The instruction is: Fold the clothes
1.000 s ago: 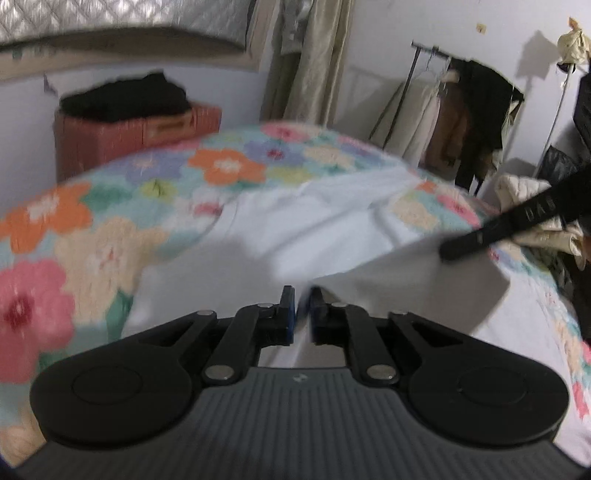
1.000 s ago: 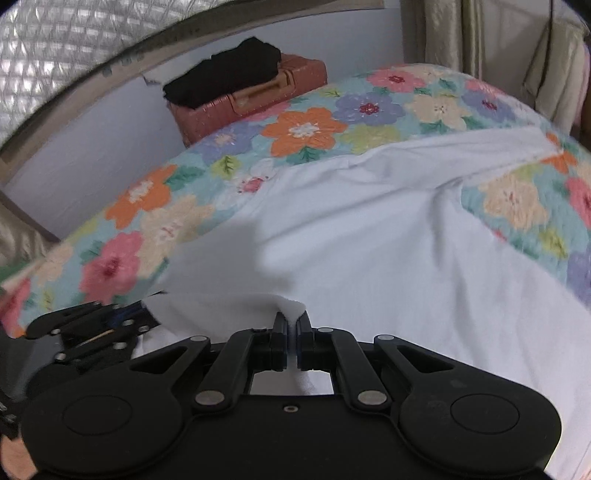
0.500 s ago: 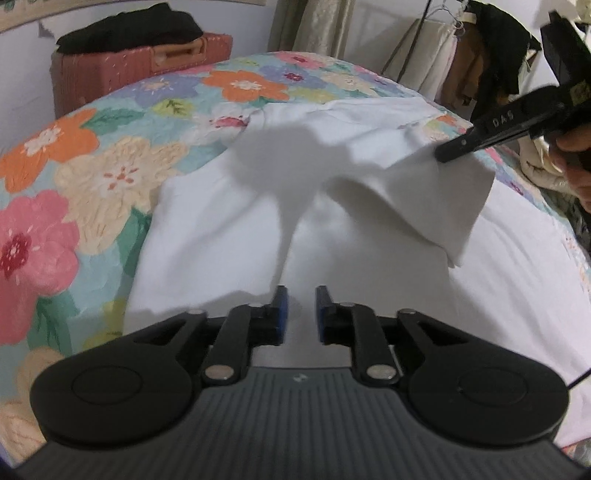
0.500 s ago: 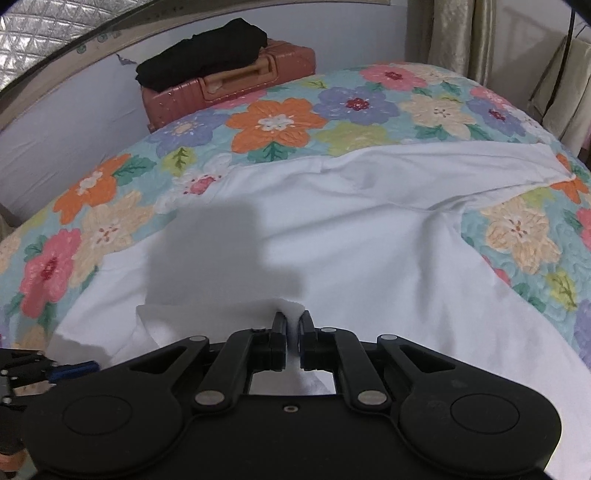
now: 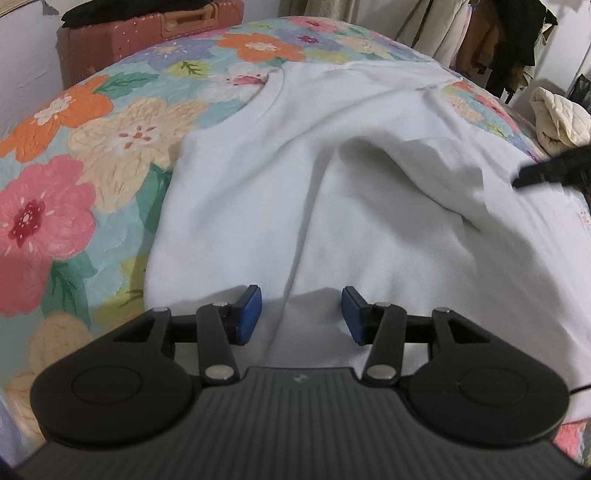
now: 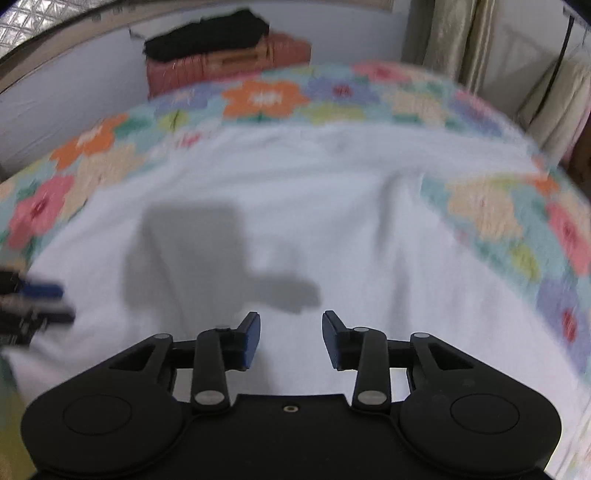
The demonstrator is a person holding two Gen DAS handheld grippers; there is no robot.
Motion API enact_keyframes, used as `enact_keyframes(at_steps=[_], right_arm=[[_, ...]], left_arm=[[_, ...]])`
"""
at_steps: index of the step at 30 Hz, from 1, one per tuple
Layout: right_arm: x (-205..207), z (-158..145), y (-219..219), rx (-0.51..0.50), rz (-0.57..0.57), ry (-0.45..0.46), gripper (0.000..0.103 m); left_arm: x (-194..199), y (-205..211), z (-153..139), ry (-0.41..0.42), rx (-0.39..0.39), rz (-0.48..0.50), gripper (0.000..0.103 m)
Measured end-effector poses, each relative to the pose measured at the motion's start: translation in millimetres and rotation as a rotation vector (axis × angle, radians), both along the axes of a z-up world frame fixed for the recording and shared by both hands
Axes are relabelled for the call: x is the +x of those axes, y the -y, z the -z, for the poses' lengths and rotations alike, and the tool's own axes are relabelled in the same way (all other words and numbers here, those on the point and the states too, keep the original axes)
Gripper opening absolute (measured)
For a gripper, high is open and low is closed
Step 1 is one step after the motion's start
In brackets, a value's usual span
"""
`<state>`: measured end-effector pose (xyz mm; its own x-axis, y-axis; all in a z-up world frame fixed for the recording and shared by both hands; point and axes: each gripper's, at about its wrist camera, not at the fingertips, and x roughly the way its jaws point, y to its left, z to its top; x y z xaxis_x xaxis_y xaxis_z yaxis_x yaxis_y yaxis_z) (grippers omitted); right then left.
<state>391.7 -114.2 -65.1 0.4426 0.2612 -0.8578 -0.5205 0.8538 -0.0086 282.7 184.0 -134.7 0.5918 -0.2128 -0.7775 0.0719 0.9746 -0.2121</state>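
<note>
A bedroom in a home.

A bed (image 5: 110, 155) fills most of the view, covered by a quilted spread printed with big orange, pink, cream and purple flowers, and a white garment (image 5: 332, 192) lies spread on it. Behind the bed a reddish suitcase (image 5: 147, 40) stands against a pale wall with dark folded clothes (image 6: 207, 35) on top. Beige curtains (image 6: 439, 33) hang nearby, coats and jackets (image 5: 509, 40) hang on a rail at one side, and a cream quilted bundle (image 5: 557, 118) sits by the bed's edge.
</note>
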Motion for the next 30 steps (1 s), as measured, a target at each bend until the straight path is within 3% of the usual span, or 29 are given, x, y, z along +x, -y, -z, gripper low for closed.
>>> enact_keyframes(at_steps=[4,8,15,17,19,21,22,23,24,25,30], right_arm=[[-24,15,-3,-0.095,-0.139,0.01,0.043],[-45,20,-14,-0.177,-0.316,0.097,0.052],[-62,47,-43,-0.372,-0.603,0.278,0.052],[-59,54,-48,-0.395,-0.645,0.338,0.057],[-50,56,-51,-0.393,-0.661,0.38,0.07],[-36,54,-55,-0.368,-0.688,0.407,0.07],[-27,52,-57,-0.35,-0.695,0.414,0.067],[-16,49,-58,-0.323,-0.678,0.4,0.053],[-1,45,-58,-0.293,-0.65,0.374,0.027],[13,42,-59,-0.262,-0.622,0.348,0.015],[72,21,-55,-0.131,-0.464,0.324,0.012]], left_arm=[[-1,2,2,0.006,0.011,-0.002,0.047],[-1,3,4,0.017,0.016,0.006,0.047],[-7,-14,2,0.041,-0.099,0.004,0.047],[-7,-17,3,0.049,-0.143,0.013,0.047],[-3,-11,6,0.051,-0.113,0.05,0.049],[1,-2,8,0.054,-0.073,0.092,0.049],[3,0,8,0.065,-0.076,0.111,0.049],[4,2,9,0.076,-0.078,0.13,0.05],[5,4,9,0.083,-0.084,0.145,0.051],[6,3,11,0.083,-0.095,0.152,0.052],[8,-3,7,0.044,-0.118,0.164,0.052]])
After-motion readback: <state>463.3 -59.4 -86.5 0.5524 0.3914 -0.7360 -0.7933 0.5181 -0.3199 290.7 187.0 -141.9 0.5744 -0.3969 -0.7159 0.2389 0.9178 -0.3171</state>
